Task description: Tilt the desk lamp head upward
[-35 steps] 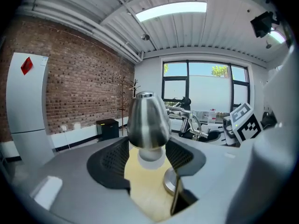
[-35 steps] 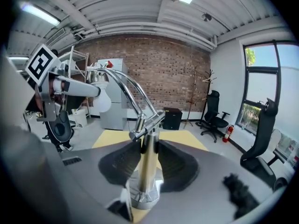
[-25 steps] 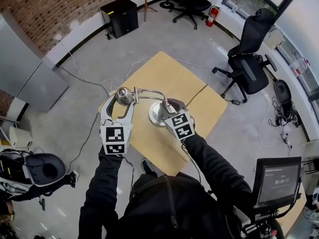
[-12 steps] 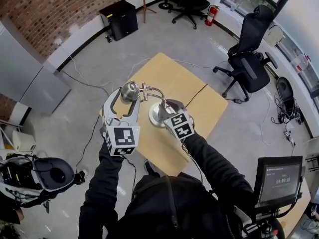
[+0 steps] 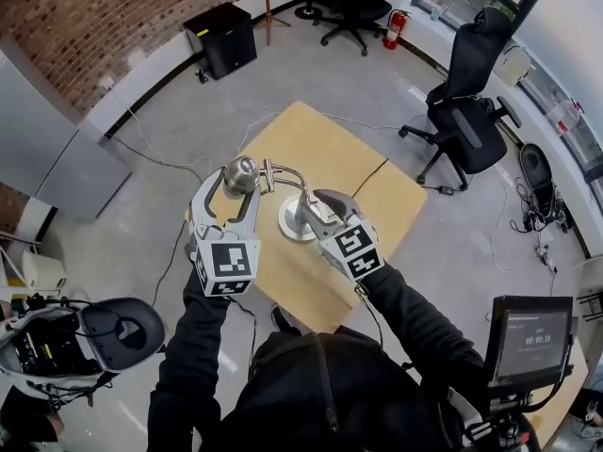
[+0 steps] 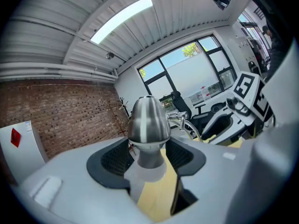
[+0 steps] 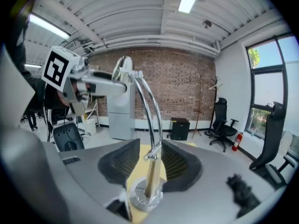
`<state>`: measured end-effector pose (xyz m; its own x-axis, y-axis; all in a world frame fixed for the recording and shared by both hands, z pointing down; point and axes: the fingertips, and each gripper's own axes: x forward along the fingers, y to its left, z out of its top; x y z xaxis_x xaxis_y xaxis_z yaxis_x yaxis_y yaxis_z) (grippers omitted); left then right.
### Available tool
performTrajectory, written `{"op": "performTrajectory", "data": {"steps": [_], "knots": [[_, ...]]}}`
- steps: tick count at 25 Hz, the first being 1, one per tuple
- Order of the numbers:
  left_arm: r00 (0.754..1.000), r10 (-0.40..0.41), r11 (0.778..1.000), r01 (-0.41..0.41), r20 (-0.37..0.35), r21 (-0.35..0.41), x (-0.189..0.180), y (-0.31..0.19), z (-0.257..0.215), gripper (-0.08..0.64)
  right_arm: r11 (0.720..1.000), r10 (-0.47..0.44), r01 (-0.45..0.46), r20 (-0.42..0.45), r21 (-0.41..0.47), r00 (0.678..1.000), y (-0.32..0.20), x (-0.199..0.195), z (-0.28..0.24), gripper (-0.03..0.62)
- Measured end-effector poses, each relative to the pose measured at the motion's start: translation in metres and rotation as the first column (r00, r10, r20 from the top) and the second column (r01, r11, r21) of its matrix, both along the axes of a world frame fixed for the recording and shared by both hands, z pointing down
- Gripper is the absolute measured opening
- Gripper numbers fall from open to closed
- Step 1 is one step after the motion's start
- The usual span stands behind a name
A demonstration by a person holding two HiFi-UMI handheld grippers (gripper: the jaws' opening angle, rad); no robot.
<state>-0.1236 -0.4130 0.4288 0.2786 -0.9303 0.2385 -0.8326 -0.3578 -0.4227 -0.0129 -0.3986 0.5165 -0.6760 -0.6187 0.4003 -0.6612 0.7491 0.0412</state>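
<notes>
A chrome desk lamp stands on a wooden table. Its round base carries a curved arm that ends in a bullet-shaped head. My left gripper is shut on the lamp head, pads against its lower rim, and the head points up and away. My right gripper stands around the upright stem just above the base. Its jaws are opening, with gaps on both sides of the stem.
The lamp's black cord runs off the table's right edge. Office chairs stand to the right and at the back. A black cabinet sits by the brick wall. A monitor is at lower right.
The left gripper has raised and swung the lamp head, which now points more upward. The right gripper has slid slightly back toward me and its jaws have widened around the stem.
</notes>
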Motion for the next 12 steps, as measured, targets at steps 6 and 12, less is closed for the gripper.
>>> {"op": "performTrajectory", "data": {"steps": [6, 12], "knots": [[1.000, 0.001, 1.000, -0.001, 0.008, -0.013, -0.008, -0.006, -0.004, 0.253, 0.976, -0.023, 0.038, -0.074, 0.214, 0.997, -0.022, -0.036, -0.073, 0.172], [0.999, 0.006, 0.999, -0.005, 0.044, -0.037, -0.003, -0.009, -0.006, 0.255, 0.979, -0.042, 0.070, -0.143, 0.192, 0.989, -0.035, -0.046, -0.073, 0.126]]}}
